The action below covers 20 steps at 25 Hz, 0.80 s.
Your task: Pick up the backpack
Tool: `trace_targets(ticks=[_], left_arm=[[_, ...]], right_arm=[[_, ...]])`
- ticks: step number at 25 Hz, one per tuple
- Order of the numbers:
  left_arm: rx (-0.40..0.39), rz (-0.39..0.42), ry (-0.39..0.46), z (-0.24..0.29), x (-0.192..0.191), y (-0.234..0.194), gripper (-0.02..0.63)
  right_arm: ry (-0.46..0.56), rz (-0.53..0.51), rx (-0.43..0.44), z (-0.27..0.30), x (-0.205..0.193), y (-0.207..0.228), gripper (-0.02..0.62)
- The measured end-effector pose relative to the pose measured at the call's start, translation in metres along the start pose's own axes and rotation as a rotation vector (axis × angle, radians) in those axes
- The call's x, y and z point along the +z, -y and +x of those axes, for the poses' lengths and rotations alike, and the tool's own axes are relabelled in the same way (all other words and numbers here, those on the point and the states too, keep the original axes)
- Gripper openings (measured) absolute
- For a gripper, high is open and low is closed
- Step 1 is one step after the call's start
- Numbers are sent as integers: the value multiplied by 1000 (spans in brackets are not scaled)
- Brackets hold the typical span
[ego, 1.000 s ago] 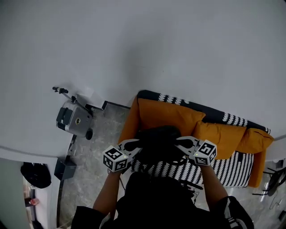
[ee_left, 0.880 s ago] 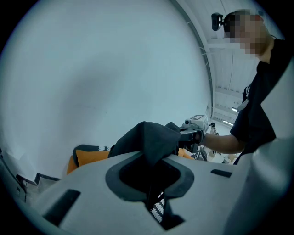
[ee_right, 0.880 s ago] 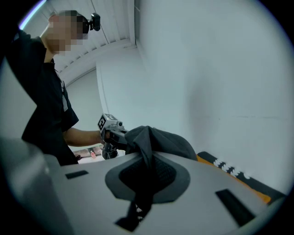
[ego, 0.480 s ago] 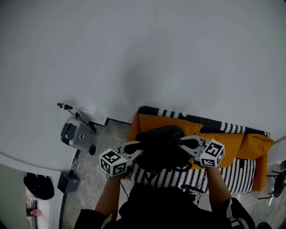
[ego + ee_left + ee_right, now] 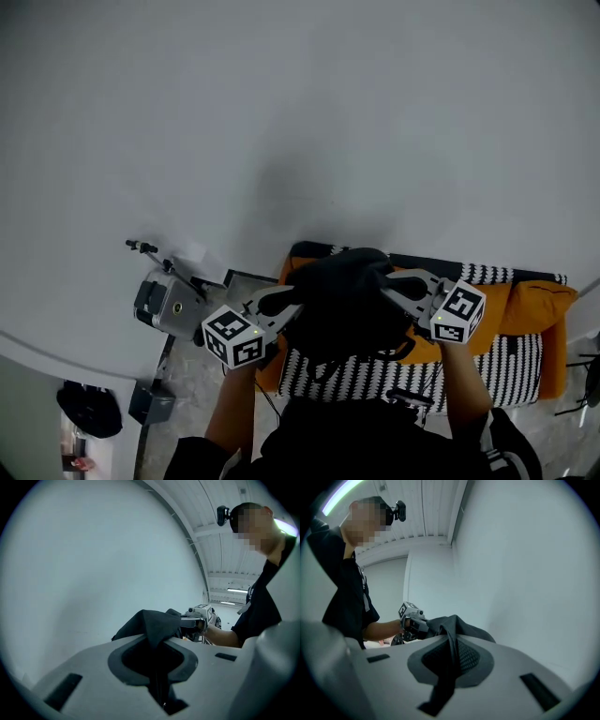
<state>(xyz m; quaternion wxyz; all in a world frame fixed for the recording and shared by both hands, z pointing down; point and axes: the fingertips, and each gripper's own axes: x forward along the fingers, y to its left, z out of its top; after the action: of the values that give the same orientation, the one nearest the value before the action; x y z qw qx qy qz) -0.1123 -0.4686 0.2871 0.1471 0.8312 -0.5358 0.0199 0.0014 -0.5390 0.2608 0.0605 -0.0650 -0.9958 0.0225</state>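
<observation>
A black backpack (image 5: 345, 305) hangs in the air between my two grippers, above an orange sofa. My left gripper (image 5: 277, 303) is shut on the bag's left side; in the left gripper view black fabric (image 5: 152, 625) is pinched between its jaws. My right gripper (image 5: 401, 287) is shut on the bag's right side, and the right gripper view shows a dark strap (image 5: 450, 646) clamped between its jaws. Each gripper view shows the other gripper across the bag: the right gripper (image 5: 199, 616) and the left gripper (image 5: 412, 618).
The orange sofa (image 5: 506, 305) with a black-and-white patterned throw (image 5: 375, 375) sits below the bag against a white wall (image 5: 281, 112). A grey device (image 5: 167, 305) on a stand is on the floor at the left. A dark bag (image 5: 89, 410) lies at the lower left.
Both grippers have risen with the backpack, lifting it off the sofa's seat. The bag now covers more of the sofa's back cushion in the head view.
</observation>
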Motion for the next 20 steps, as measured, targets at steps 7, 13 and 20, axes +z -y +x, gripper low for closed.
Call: trace_targets(ticks=[7,13,20], left_arm=[[6,90,36,0,53,9,49],[3,149,87,-8,93,17,49],[-4,187,149,-16,126,29,49]], right_arm=[[96,-33,-25,-12,48,5,28],[191,-48,-34,-19,84,0,28],[258,-105,-21,-28,121,-9,28]])
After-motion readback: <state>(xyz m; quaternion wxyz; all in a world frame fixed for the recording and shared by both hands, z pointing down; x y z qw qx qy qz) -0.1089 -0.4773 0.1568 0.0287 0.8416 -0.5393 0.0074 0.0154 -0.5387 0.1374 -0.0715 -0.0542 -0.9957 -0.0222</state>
